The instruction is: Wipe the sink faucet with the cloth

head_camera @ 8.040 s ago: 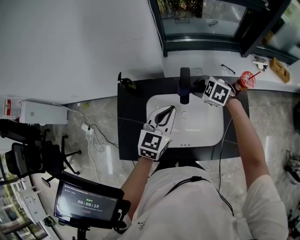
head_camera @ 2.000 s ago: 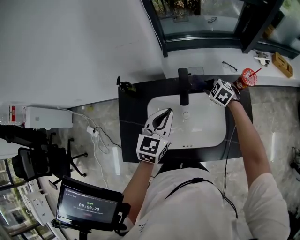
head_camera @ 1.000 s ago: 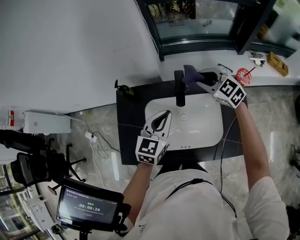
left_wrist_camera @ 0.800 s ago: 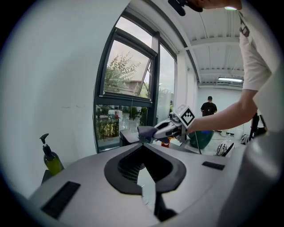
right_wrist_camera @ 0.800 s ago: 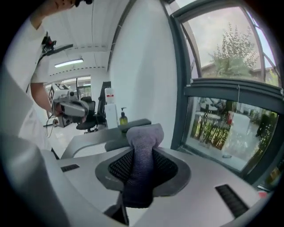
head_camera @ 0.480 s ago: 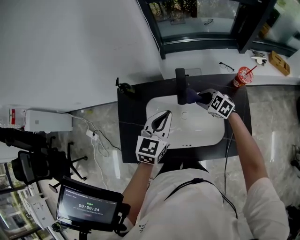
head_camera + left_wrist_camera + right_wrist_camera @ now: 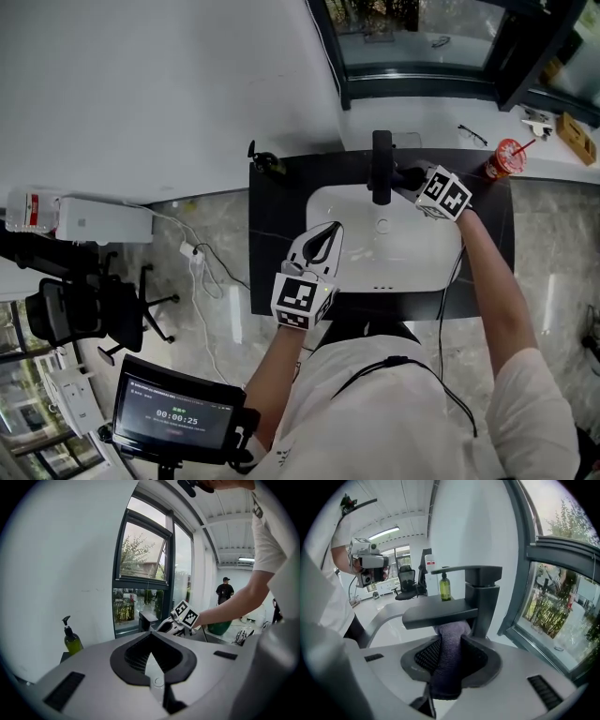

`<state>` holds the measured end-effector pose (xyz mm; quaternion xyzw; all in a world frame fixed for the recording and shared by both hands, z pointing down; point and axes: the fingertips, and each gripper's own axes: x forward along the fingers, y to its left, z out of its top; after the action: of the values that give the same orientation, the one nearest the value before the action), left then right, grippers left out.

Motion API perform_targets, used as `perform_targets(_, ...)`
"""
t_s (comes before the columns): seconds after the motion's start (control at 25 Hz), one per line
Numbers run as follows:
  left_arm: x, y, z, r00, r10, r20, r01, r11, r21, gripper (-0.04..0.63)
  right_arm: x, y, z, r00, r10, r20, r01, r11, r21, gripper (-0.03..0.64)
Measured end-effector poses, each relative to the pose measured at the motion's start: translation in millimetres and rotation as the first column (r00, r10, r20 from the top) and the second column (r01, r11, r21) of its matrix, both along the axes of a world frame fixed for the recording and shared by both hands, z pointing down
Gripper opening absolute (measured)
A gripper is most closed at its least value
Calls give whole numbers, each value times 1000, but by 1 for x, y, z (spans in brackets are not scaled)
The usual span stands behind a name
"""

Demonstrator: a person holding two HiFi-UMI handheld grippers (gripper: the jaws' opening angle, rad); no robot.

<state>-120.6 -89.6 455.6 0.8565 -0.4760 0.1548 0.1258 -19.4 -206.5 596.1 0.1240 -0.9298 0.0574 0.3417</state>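
Here, starting at the left, we see a soap bottle (image 7: 262,162) at the back corner of the dark desk (image 7: 274,272). Next comes the left claw (image 7: 327,232), hanging over the left rim of the white sink (image 7: 417,267) with its tips together and nothing between them. Further right stands the black faucet (image 7: 382,165) at the back of the basin. In the right gripper view we find the grey cloth (image 7: 449,660) clamped in the right claw (image 7: 451,645), its top end pushed up against the underside of the faucet's flat spout, just beside the upright column. At the far right, near the desk's corner, sits a red cup (image 7: 504,160) with a straw.
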Motion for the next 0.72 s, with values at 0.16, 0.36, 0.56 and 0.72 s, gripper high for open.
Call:
perform_targets(0.16,2,5,-2,1000,6,2,-6,1000,4,-5,1,12,-8,1000,-21,23,21,1000,3,114)
perform_targets(0.36,7,1,-1,1000,31,2,-31,1000,6,-5,4,42,-5,996,-74,40,76,996,-51,114)
perform_targets(0.56,13,-7,-1,998,56,-7,-56,998,7,-5,5,82,-4,983,-152,103,170,965,-199,114)
perform_targets(0.72,19,-4,-3,998,69,-13,-69,998,9,-5,17,101,7,977,-214,9,211,954,-215,114)
